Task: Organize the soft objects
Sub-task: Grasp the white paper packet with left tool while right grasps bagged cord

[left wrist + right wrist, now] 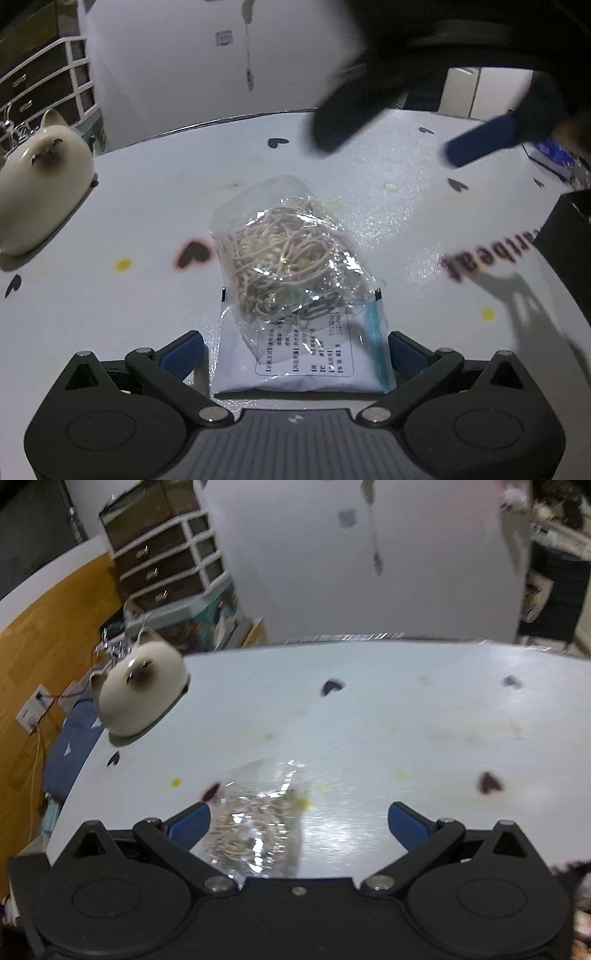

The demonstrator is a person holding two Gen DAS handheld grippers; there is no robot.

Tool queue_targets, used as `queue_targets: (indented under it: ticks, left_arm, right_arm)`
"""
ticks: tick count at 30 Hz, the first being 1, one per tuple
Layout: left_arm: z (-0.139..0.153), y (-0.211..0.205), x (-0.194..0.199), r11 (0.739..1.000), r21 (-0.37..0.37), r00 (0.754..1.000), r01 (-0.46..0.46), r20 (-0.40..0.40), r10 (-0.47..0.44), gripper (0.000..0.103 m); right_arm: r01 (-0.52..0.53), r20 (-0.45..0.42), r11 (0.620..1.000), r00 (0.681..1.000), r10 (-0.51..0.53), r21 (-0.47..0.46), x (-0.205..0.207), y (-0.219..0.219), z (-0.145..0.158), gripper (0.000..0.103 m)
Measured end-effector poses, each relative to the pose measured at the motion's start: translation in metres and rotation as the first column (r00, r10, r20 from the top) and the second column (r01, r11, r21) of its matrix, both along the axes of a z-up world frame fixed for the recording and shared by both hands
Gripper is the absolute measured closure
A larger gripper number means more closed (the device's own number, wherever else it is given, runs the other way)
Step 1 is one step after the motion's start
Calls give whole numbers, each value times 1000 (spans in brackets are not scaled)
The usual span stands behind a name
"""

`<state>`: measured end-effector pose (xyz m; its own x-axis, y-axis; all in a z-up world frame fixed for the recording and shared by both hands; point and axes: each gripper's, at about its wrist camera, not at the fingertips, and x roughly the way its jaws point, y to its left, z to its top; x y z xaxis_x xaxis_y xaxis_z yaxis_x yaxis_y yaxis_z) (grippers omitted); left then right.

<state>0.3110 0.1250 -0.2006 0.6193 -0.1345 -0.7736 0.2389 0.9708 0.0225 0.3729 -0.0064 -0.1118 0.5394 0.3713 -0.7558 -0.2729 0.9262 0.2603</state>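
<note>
A: Where is the soft thing to be organized?

B: A clear plastic bag of tan elastic bands (pixel 291 258) lies on a white sachet with printed text (pixel 299 354), both flat on the tabletop. The sachet's near end sits between the blue tips of the left gripper (pixel 295 350), which is spread wide and holds nothing.

A: And the other claw?

B: The right gripper (pixel 299 821) is also wide open and empty, hovering beyond the bag; in the left view it appears blurred above the bag's far side.

A: What could go wrong?

B: The bag looks slippery and loosely filled, so a pinch might catch only film and let it slide off the sachet, or lift both together.

A: What surrounds the bag?

B: A glossy white table (pixel 388 206) printed with dark hearts and yellow dots. Left of the bag stands a cream cat-shaped ornament (pixel 33 192); to its right, a black box (pixel 569 236). Behind the bag is a white panel (pixel 369 554), with drawers (pixel 166 565) further left.
</note>
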Motion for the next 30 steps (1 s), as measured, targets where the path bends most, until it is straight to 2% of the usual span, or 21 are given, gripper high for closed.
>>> queue_targets:
  ticks: [6,16,19,22,26,30]
  left_arm:
    - [0,0,-4,1000,0,1000,10,2,-10,0]
    - [1,-4,2,1000,2,1000,19,-10,-19,1]
    - [2,-9,5,1000,1,1000,27,-13,-27,3]
    - [4,-13,6,1000,2,1000,22,-12,-22,8]
    - [7,-12,5,1000,2,1000,15,-10,-15,15]
    - [9,-10,5,1000,-2,1000,17,-14,-17,22]
  right_arm:
    - [-38,-185,999,982,38,3,37,32,-30,0]
    - [-67,-326,997,944,55,-24,65,71,-62,0]
    - [-82,-301,995,952,59,-64,65,79,-62,3]
    - [-100,-263,990,962,71,-98,62,82,-58,22]
    - [-120,-245,989,965,95,-86,58,78,-54,35]
    - [-109,-212,991,973,90,-78,52,66,-47,39]
